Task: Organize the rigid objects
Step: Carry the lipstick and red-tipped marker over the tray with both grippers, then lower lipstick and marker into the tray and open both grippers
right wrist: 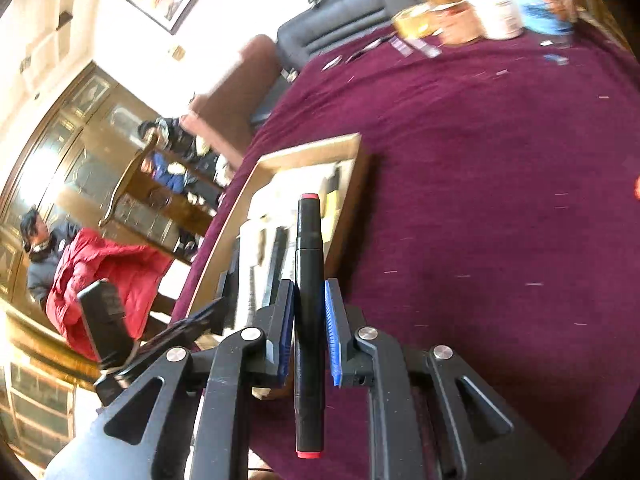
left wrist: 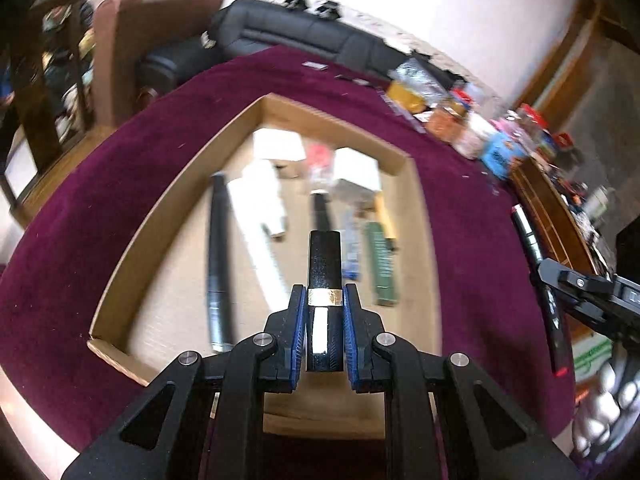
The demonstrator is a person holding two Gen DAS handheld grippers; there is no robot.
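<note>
Your left gripper (left wrist: 324, 300) is clenched on a black lipstick tube (left wrist: 325, 268) with a gold band, held above the cardboard tray (left wrist: 168, 216); your right gripper (right wrist: 308, 300) grips a black marker (right wrist: 309, 280) with red ends, over the maroon tablecloth (right wrist: 480, 200) just beside the tray; tray contents blurred: pens, white boxes, a green stick.

No lettering I can make out anywhere. The packages (left wrist: 496, 156) piled at the far edge of my counter (left wrist: 120, 200) carry printing, but motion blur smears it. The green box (left wrist: 382, 264) in the cardboard tray (left wrist: 160, 216) shows pale marks, unreadable.
</note>
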